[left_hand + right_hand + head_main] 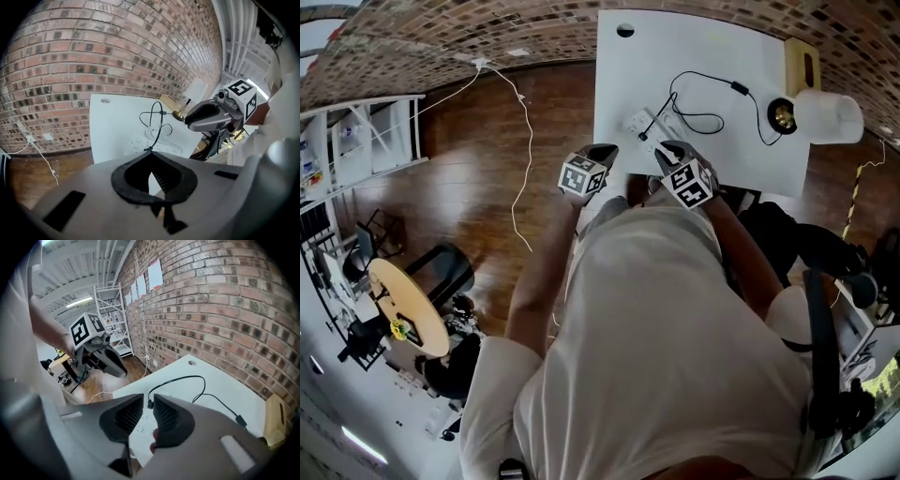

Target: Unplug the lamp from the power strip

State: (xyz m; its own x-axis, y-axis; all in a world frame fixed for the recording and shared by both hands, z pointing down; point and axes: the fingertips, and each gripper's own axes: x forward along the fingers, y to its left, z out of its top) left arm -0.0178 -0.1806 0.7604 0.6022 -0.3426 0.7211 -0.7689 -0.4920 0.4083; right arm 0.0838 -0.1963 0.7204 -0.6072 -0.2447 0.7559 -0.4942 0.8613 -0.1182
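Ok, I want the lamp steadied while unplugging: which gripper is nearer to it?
Right. The right gripper is over the table's near edge, on the lamp's side; the left gripper is further left, by the table's near left corner.

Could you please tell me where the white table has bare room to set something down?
Free: the far left corner of the table around the hole, the far strip beyond the cable, and the near right corner by the lamp. Crowded: the near left edge, where the power strip, cable loop, left gripper and right gripper meet.
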